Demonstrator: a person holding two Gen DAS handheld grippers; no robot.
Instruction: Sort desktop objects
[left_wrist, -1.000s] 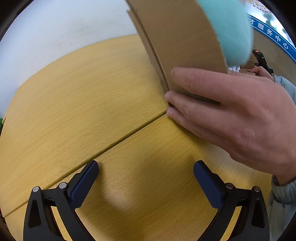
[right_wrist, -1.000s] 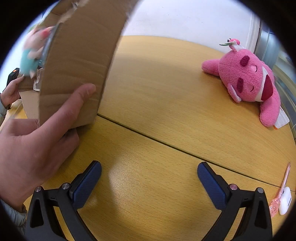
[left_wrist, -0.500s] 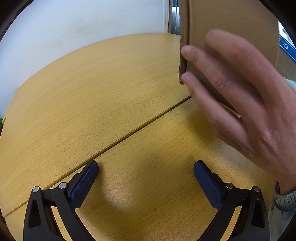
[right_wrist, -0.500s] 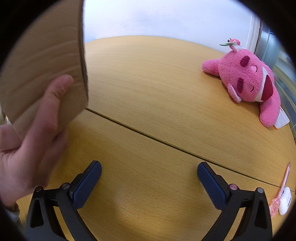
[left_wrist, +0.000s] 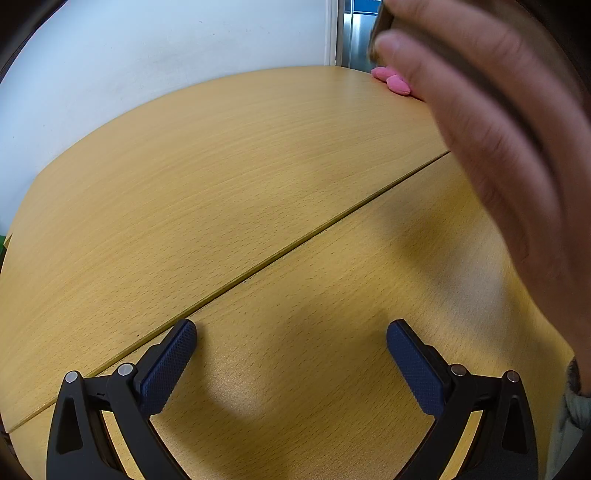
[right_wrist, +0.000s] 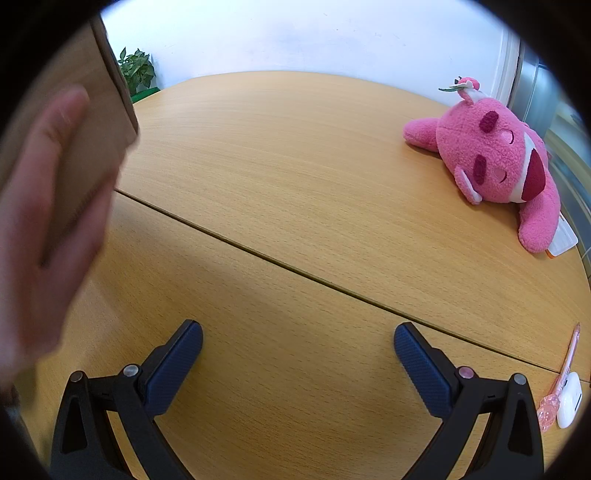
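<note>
Desktop objects for sorting lie well off to the right, none yet between any fingers. Both claws rest low over the light wooden surface (left_wrist: 229, 184) with jaws spread wide and nothing in them: the left claw (left_wrist: 291, 356) and the right claw (right_wrist: 298, 356) show bare wood between their blue textured pads, which looks like a waiting posture.

Between the two views a bare hand (left_wrist: 498, 155) holds a brown corrugated cardboard box (right_wrist: 99, 122) up off the surface, fingers flat along its side; it is blurred, so in motion, probably being positioned as the container for sorting.

Farther out, a pink plush bear with a dark red mouth (right_wrist: 495, 162) lies on its side near the far right edge. Close by the right claw, a translucent pink pen (right_wrist: 565, 369) touches a small white earbud case (right_wrist: 569, 400). A green potted plant (right_wrist: 136, 70) stands beyond the surface by the wall.
</note>
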